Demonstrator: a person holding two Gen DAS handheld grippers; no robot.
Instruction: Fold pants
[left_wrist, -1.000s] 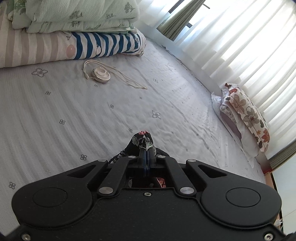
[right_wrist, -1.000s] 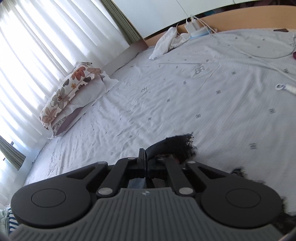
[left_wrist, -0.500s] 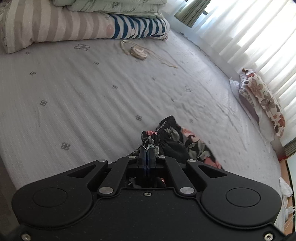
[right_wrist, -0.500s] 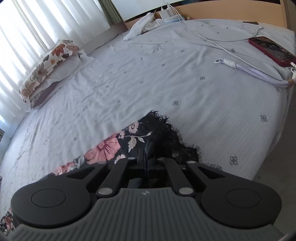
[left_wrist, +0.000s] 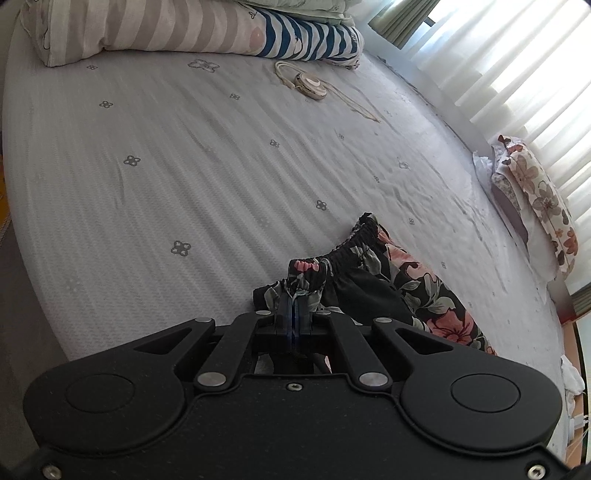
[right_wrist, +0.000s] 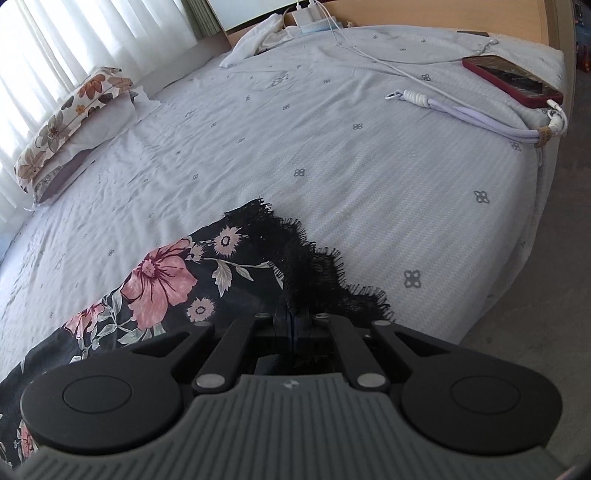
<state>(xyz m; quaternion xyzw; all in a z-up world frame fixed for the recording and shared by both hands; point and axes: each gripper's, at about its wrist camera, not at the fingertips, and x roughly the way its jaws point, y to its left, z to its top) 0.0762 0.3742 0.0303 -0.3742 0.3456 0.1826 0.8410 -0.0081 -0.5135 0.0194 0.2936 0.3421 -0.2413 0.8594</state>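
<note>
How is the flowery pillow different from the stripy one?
The flowery pillow has brown and orange blossoms on white; the stripy pillow has beige and white bands. The flowery pillow lies by the curtains with nothing on it; the stripy pillow has green bedding stacked on top. Both rest at edges of the bed.

Left gripper (left_wrist: 294, 314) is clamping the gathered waistband of the floral pants (left_wrist: 373, 280), which are lying on the bed (left_wrist: 184, 166).

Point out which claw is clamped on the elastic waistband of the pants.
The left claw: it pinches the gathered waistband. The right claw grips the lace-trimmed hem instead.
</note>
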